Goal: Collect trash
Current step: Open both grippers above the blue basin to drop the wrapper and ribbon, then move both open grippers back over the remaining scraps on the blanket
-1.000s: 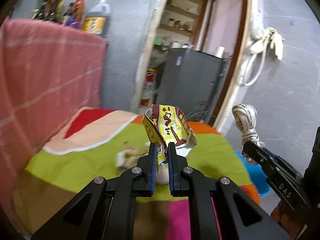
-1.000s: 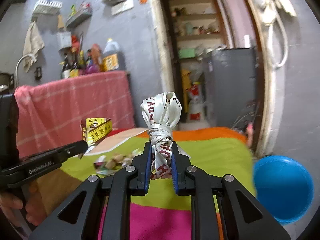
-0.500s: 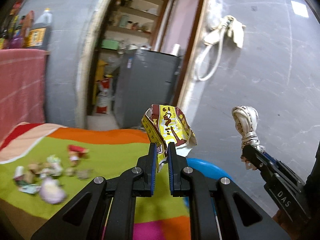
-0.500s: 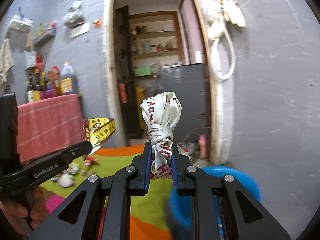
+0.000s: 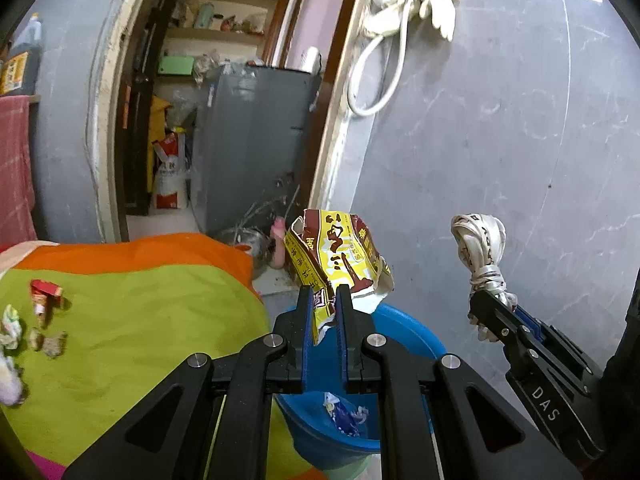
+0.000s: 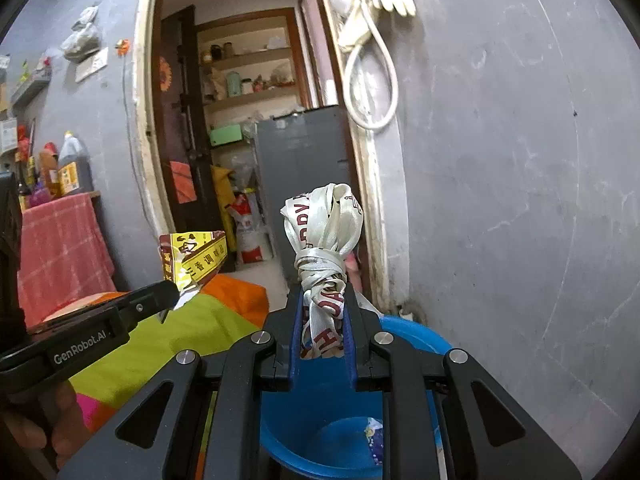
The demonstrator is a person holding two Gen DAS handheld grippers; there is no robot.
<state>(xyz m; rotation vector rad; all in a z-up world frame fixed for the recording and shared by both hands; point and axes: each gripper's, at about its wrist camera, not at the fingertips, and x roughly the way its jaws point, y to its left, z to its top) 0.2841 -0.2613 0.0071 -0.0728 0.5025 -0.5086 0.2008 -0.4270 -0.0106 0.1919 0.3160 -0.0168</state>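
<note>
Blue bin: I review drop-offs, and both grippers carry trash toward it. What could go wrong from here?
1. The wrapper hangs nearer the blue bin's rim than its middle, so it may flutter outside.
2. The knotted ribbon could snag in the right gripper.
3. Scraps remain on the cloth.

L+R grippers (image 5: 323,300) (image 6: 322,300) swung off table cloth (image 5: 132,320) | now over blue basin (image 6: 412,338) | scraps (image 5: 44,312) slid to view's left edge
</note>
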